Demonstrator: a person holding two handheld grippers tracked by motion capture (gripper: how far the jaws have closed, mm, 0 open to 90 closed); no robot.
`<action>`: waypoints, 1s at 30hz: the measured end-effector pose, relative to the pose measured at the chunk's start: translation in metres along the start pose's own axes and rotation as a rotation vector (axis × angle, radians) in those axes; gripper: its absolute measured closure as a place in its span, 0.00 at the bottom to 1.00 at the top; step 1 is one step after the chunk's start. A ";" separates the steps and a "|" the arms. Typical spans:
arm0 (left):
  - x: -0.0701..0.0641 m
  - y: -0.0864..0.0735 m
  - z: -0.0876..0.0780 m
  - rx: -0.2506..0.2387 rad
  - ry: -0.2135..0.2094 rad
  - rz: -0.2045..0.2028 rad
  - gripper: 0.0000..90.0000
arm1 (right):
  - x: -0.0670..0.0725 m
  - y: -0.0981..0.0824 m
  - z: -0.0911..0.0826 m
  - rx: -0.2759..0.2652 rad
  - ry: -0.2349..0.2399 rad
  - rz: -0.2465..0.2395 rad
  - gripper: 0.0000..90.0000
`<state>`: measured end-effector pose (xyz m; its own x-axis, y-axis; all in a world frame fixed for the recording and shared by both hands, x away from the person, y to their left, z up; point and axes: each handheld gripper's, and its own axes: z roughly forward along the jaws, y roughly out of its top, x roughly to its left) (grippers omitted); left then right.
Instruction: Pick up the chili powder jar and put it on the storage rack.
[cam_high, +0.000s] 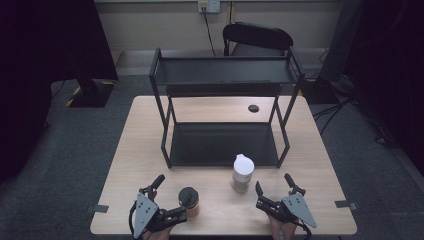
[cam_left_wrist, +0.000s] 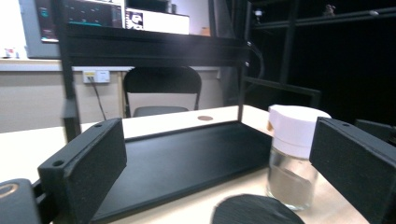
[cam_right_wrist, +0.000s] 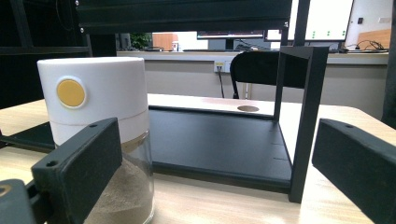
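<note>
Left hand-held gripper (cam_high: 176, 216) lies low on the desk (cam_high: 130, 150), jaws spread, dark-lidded jar (cam_high: 189, 201) just off its tips, nothing pinched. In the left gripper view the lid sits low between the jaws (pads not on it). Step looks like the approach to a grasp; next it needs to ease forward and close on the jar. Right hand-held gripper (cam_high: 261, 196) also spread, angled toward the white-capped jar (cam_high: 242, 173) just beside it, in front of the black shelf rack (cam_high: 225, 145).
</note>
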<state>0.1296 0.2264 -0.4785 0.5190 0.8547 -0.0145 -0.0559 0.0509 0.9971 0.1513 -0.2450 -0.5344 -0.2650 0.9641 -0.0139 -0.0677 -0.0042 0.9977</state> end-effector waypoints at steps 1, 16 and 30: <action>0.000 -0.001 0.000 0.001 -0.011 -0.002 0.05 | 0.000 0.000 0.000 0.000 0.000 0.000 0.01; -0.001 -0.022 0.006 0.088 -0.087 -0.022 0.18 | 0.000 0.000 0.000 0.000 -0.001 0.000 0.01; 0.000 -0.035 0.008 0.130 -0.070 -0.046 0.34 | 0.000 0.000 0.000 0.000 -0.002 0.000 0.01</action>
<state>0.1386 0.2200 -0.5127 0.5766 0.8148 -0.0594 0.0778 0.0176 0.9968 0.1512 -0.2447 -0.5344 -0.2628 0.9648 -0.0133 -0.0674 -0.0046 0.9977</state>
